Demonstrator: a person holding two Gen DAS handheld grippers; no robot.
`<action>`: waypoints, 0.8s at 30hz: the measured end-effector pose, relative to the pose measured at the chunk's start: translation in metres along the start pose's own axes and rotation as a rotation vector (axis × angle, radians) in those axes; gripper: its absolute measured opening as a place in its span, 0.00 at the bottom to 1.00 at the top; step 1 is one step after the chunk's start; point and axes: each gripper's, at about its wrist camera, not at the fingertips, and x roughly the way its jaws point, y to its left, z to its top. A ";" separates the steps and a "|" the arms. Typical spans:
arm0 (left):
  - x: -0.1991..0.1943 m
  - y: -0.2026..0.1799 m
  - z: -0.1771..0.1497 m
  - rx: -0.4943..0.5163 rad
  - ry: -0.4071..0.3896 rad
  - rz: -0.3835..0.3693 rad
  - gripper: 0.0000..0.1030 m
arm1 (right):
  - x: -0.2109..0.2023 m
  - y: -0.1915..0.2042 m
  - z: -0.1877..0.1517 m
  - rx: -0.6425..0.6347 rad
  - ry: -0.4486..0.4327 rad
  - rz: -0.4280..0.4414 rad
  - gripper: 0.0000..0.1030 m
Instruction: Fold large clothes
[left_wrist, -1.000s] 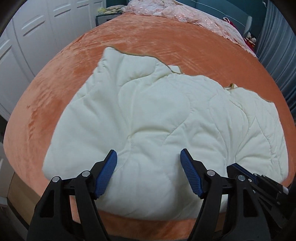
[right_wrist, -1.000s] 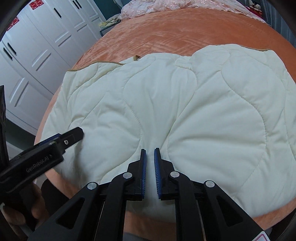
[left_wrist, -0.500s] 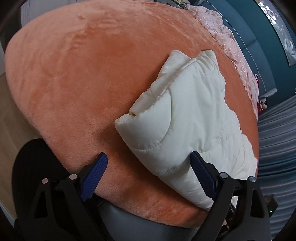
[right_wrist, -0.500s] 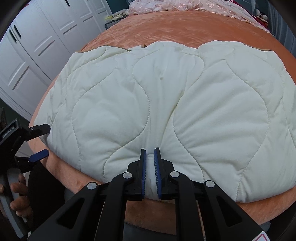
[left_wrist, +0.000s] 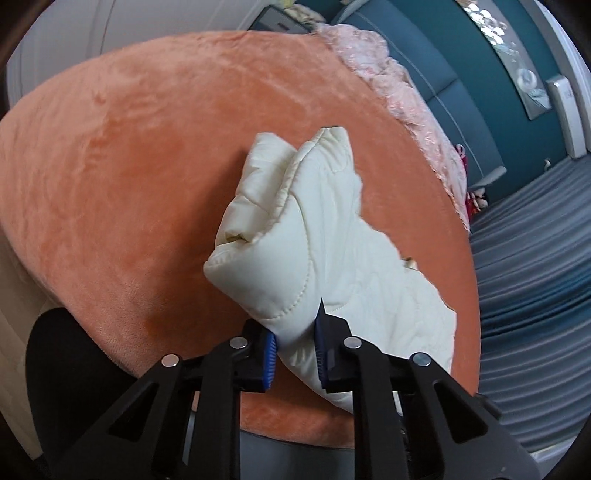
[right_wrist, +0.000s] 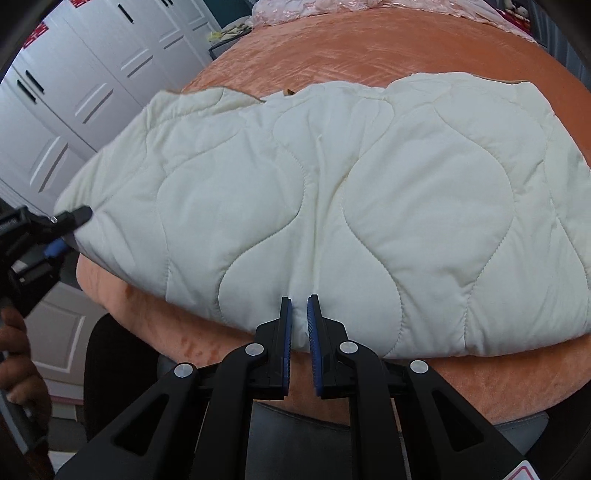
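Two grippers, one garment. Cream quilted jacket (right_wrist: 332, 206), wavy stitching, lies spread across the near part of the bed (right_wrist: 369, 44), its lower hem along the bed's near edge.

Left gripper (left_wrist: 293, 350): jaws closing, a thick folded corner of the jacket between the blue pads (left_wrist: 269, 350), which already press on it. The left wrist view alone shows this corner bunched into a raised, doubled ridge running away from the gripper, a fold opening on its left side. The right wrist view shows the same gripper from outside, at the jacket's left corner by the bed's near left edge, with part of the person's hand (right_wrist: 18, 354) on its handle.

Right gripper (right_wrist: 299, 325): jaws nearly together, a narrow gap between the pads, at the middle of the jacket's near hem; whether any fabric is pinched cannot be told. Only the right wrist view shows the jacket's full flat spread.

Surface: bed covered in an orange plush blanket (left_wrist: 129, 166). A pink lacy bedspread (left_wrist: 406, 110) lies along the far side.

Room: white panelled wardrobe doors (right_wrist: 74, 92) left of the bed, a teal padded wall (left_wrist: 461, 74), grey pleated curtains (left_wrist: 535, 258).
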 end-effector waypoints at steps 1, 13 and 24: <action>-0.005 -0.009 -0.002 0.027 -0.006 -0.004 0.14 | 0.004 0.001 -0.001 -0.001 0.002 -0.006 0.11; -0.024 -0.176 -0.052 0.508 -0.084 -0.063 0.13 | -0.055 -0.039 0.008 0.086 -0.098 0.058 0.11; 0.068 -0.264 -0.158 0.779 0.144 -0.096 0.10 | -0.149 -0.151 -0.031 0.279 -0.242 -0.042 0.13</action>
